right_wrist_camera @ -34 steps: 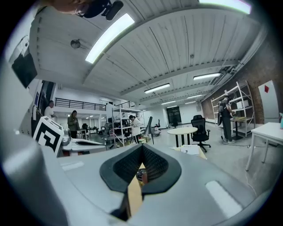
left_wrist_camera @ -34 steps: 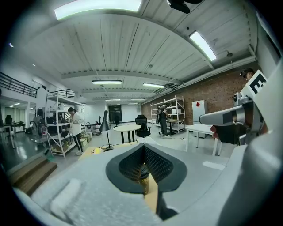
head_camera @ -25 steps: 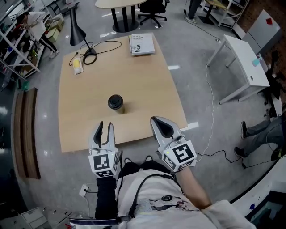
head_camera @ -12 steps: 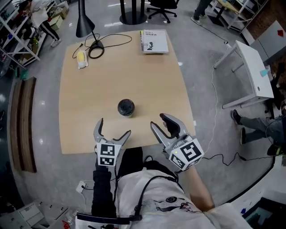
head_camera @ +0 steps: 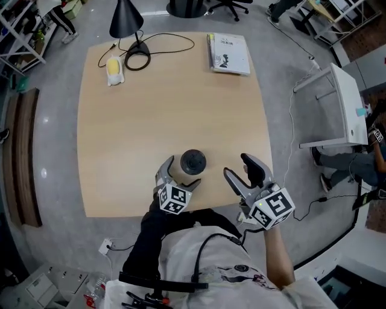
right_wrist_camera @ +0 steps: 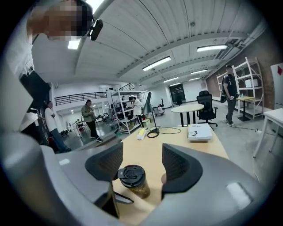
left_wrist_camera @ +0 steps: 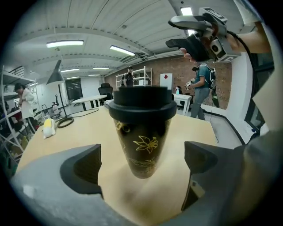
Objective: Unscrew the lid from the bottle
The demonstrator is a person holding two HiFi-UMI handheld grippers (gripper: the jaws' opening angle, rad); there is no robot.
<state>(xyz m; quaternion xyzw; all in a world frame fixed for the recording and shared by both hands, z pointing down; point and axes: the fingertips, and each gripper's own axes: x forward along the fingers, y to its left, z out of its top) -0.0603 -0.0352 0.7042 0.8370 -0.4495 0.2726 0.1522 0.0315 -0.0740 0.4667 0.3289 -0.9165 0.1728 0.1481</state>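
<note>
A dark bottle [head_camera: 193, 162] with gold flower print and a black lid [left_wrist_camera: 141, 102] stands upright near the front edge of the wooden table [head_camera: 151, 114]. My left gripper [head_camera: 180, 173] sits low, right in front of it. Its jaws have just been opening and now stand wide. In the left gripper view the bottle [left_wrist_camera: 141, 132] rises just ahead of the gap, and neither pad touches it. My right gripper [head_camera: 238, 167] hovers to the bottle's right. Its jaws have just been opening too and hold nothing. In the right gripper view the bottle [right_wrist_camera: 135, 183] shows lower down, past them.
A black desk lamp [head_camera: 126, 18] with a coiled cable [head_camera: 137, 60], a yellow object [head_camera: 115, 68] and a book [head_camera: 229, 53] lie along the table's far side. A white table [head_camera: 341, 108] stands to the right. People stand by shelves in the background.
Both grippers have moved forward to the bottle and their jaws have opened. The left one has dropped to table level right behind the bottle.
</note>
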